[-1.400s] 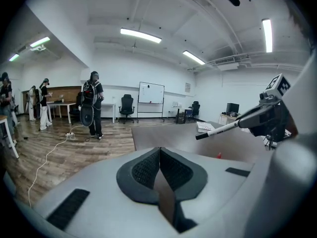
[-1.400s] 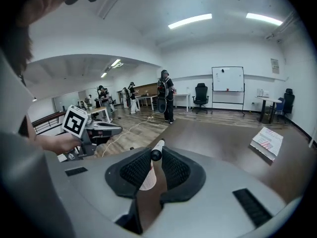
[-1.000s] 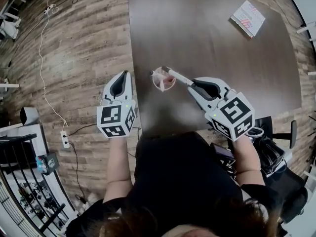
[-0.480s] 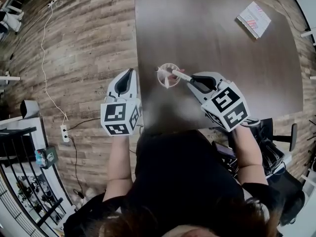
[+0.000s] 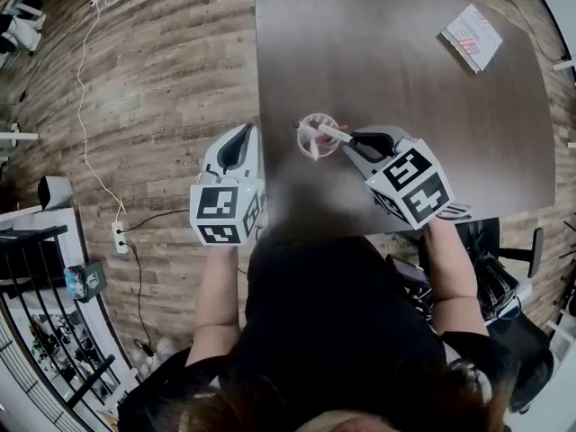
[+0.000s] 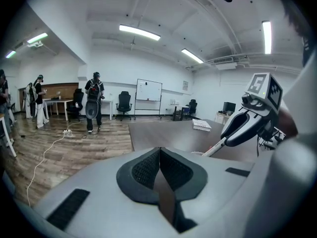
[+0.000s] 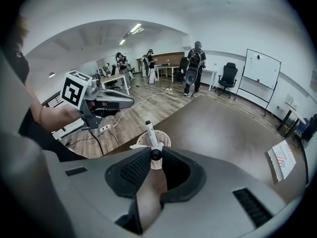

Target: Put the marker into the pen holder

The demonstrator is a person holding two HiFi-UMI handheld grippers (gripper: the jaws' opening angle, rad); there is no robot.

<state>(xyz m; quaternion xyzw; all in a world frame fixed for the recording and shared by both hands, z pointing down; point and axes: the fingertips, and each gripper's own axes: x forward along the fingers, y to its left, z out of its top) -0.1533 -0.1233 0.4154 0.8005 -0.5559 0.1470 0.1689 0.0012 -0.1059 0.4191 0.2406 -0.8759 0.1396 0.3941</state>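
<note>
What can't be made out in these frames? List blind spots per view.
- Pen holder contents: too small in the head view; in the right gripper view the marker and right gripper cover them.
- Marker tip inside or above the rim: no view settles it.
- Booklet print: too small in the head view.
- Pen holder in the left gripper view: almost all behind the left gripper.

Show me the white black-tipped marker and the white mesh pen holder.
The white black-tipped marker [image 7: 151, 136]: right gripper view, its barrel.
The white mesh pen holder [image 7: 166, 140]: right gripper view, its right wall.
</note>
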